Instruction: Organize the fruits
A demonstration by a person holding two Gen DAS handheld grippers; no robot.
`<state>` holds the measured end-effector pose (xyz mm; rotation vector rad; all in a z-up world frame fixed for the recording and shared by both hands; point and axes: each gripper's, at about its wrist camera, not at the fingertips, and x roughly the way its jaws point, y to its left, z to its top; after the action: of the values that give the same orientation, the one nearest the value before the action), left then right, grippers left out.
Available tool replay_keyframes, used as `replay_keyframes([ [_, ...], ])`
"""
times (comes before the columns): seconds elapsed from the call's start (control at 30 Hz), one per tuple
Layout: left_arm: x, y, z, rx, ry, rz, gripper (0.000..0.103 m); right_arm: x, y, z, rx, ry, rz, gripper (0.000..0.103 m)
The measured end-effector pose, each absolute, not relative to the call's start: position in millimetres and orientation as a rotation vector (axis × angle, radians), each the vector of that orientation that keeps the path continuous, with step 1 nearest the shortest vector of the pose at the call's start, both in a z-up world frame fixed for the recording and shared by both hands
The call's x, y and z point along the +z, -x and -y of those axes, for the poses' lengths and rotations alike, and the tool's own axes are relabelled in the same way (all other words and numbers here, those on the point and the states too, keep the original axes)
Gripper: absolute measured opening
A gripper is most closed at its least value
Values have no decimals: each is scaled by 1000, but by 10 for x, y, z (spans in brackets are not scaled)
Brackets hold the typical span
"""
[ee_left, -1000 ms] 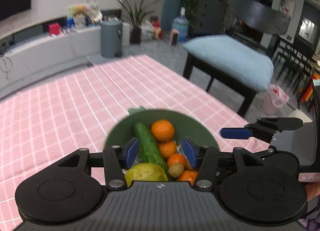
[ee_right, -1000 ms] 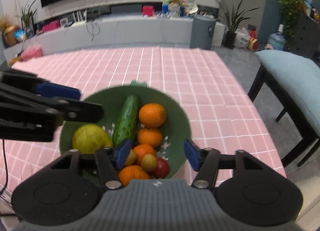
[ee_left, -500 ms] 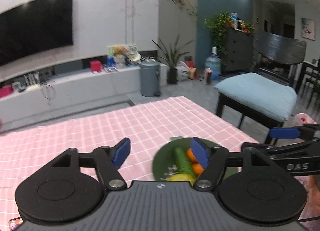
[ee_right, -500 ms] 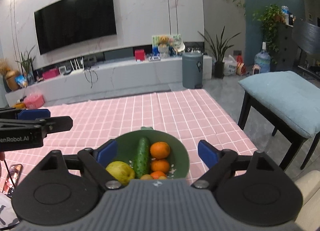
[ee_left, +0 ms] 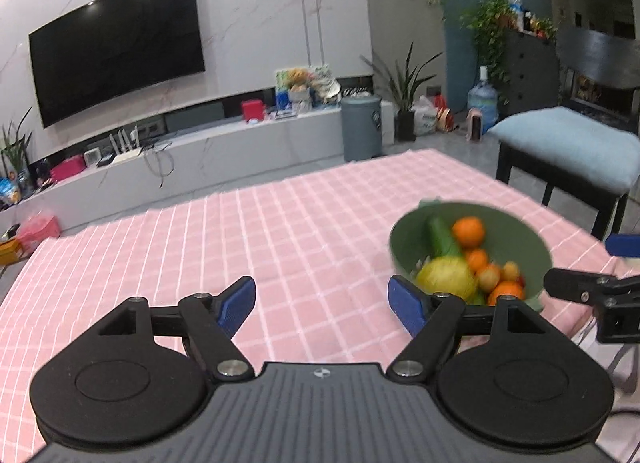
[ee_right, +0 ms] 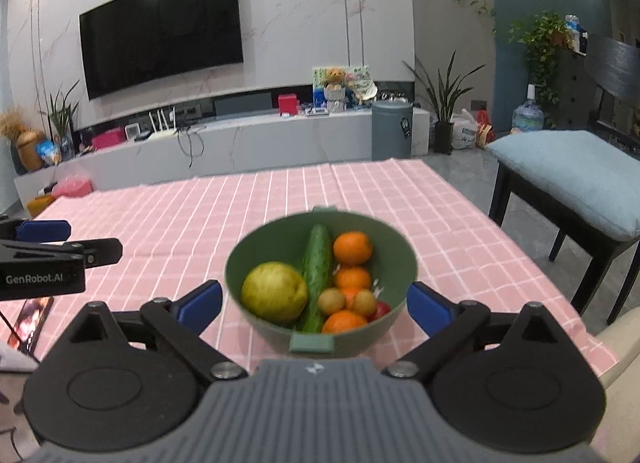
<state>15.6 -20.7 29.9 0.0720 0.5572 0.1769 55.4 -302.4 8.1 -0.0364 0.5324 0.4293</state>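
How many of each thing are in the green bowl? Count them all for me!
Oranges: 4
Cucumber: 1
Big yellow-green fruit: 1
Small tan fruits: 2
Small red fruit: 1
Total: 9

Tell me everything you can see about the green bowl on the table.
The green bowl is round, deep and matte, likely plastic, with a small flat tab at its near and far rim. It stands upright on the pink checked tablecloth. Inside lie a cucumber, a yellow-green pear, several oranges and a few small fruits. Neither gripper touches it.
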Motion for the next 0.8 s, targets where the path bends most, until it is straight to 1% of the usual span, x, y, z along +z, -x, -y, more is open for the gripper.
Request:
replay_keyframes([
  [0.2, 129, -49, 87, 195, -9, -610, 89, -68, -437, 2980, 429, 53, -542, 95],
  [0.4, -28, 69, -25, 215, 58, -648, 89, -126, -414, 2996, 439, 38, -542, 99],
  [0.8, -97, 160, -88, 263, 73, -677, 89, -199, -390, 2949, 428, 56, -563, 99],
])
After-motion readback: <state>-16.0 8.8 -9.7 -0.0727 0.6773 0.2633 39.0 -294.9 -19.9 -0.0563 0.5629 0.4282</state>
